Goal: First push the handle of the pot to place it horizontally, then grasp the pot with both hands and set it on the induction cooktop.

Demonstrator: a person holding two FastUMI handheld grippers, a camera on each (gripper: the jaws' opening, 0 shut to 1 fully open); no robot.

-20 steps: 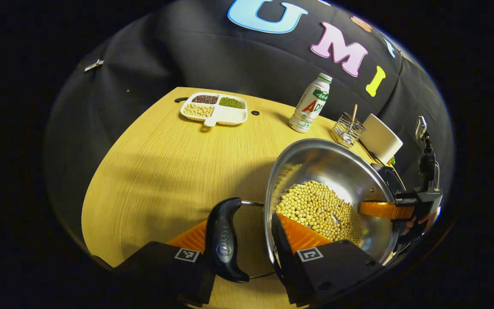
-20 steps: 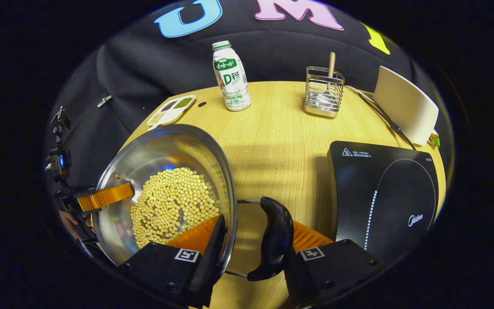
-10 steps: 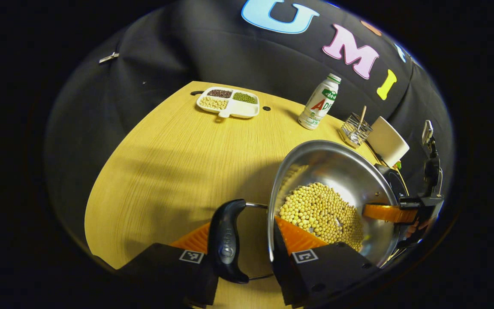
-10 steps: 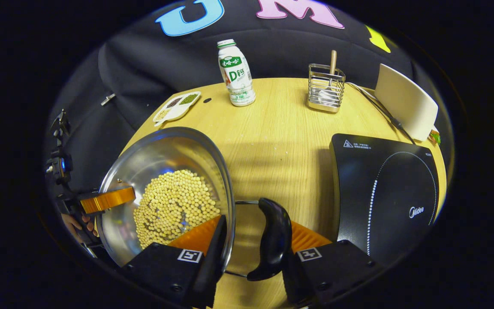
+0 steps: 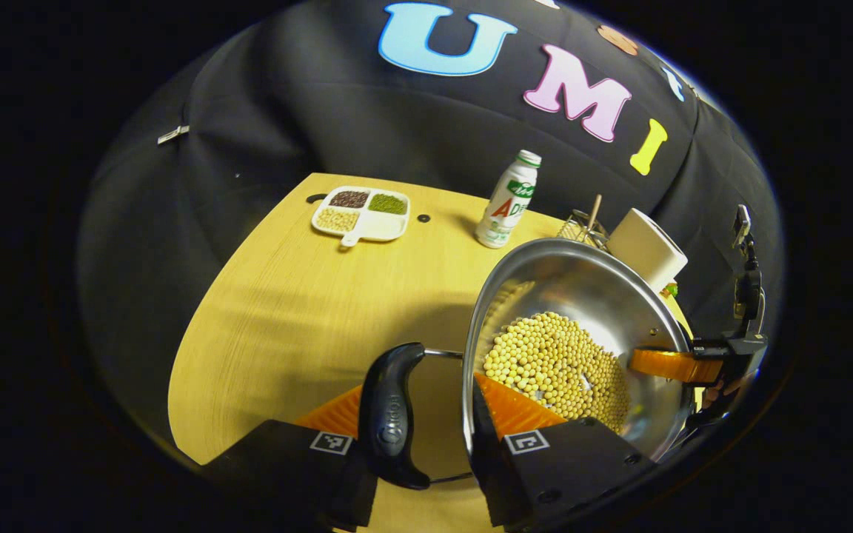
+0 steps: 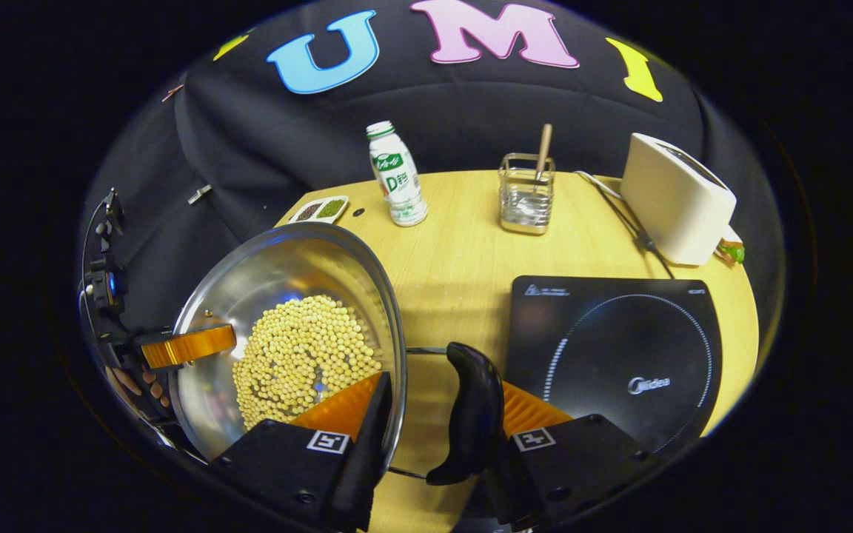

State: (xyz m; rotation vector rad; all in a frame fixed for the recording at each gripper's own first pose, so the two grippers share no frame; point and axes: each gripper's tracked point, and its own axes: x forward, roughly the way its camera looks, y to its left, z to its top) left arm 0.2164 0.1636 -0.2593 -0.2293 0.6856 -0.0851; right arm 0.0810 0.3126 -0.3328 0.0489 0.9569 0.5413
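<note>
**Pot of soybeans gripped on both sides**

Left gripper clamps one black pot handle, right gripper clamps the other. The steel pot of soybeans hangs between them, beside the induction cooktop at the table's near right corner.

Bare table btwn pot & cooktop; bottle, utensil rack, toaster stand behind.
</note>
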